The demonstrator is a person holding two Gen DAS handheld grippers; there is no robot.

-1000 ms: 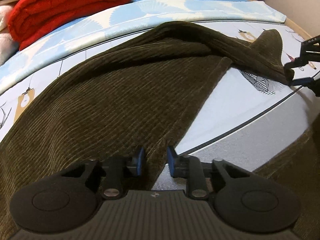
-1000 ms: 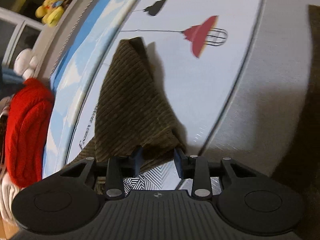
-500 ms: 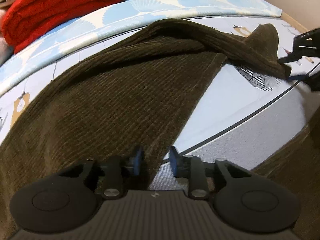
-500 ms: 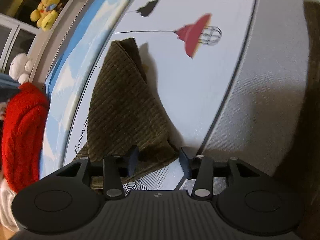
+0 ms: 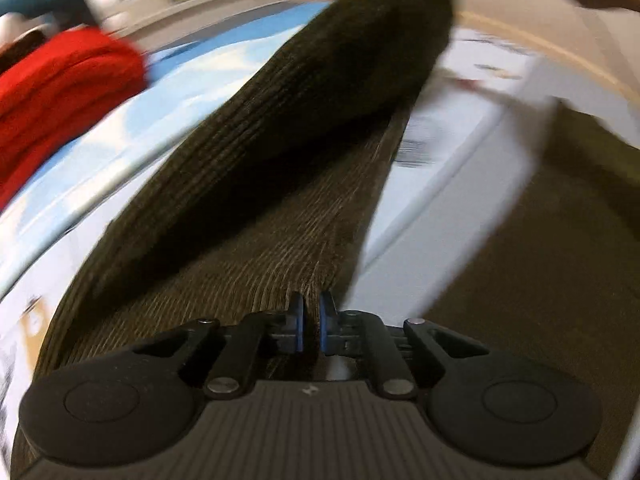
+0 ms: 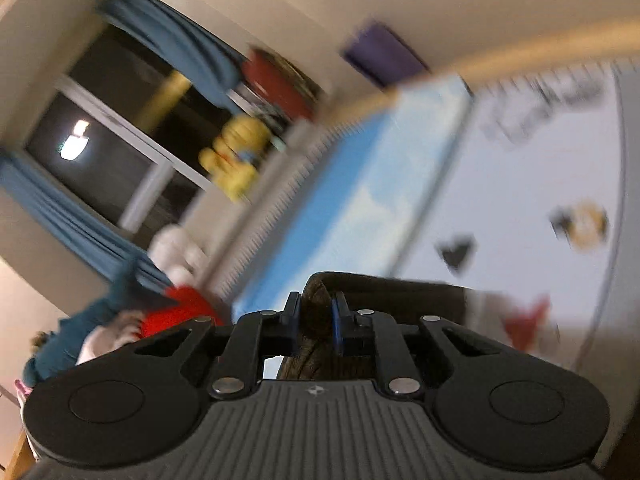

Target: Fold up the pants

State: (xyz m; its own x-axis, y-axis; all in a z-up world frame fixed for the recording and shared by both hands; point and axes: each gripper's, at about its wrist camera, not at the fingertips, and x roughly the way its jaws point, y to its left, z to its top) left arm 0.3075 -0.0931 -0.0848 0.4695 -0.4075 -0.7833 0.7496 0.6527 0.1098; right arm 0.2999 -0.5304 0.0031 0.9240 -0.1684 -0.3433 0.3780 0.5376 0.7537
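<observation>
Dark brown corduroy pants (image 5: 280, 200) lie on a printed bed sheet (image 5: 440, 184). My left gripper (image 5: 311, 308) is shut on the near edge of one leg, the blue pads pinching the cloth. That leg's far end (image 5: 400, 12) is raised off the bed, blurred by motion. In the right wrist view my right gripper (image 6: 315, 312) points almost level, its jaws closing with a bunched fold of the pants (image 6: 400, 292) pressed between the pads. Another part of the pants (image 5: 560, 260) lies at the right.
A folded red blanket (image 5: 60, 92) sits at the bed's far left. Beyond the bed are a yellow plush toy (image 6: 236, 156), a dark window (image 6: 100, 152) with blue curtains, and a purple object (image 6: 380, 52) by the wall.
Both grippers have closed on the pants. The right one has risen steeply with the leg end, its view swinging from the sheet to the room. The left one lifted slightly and rolled.
</observation>
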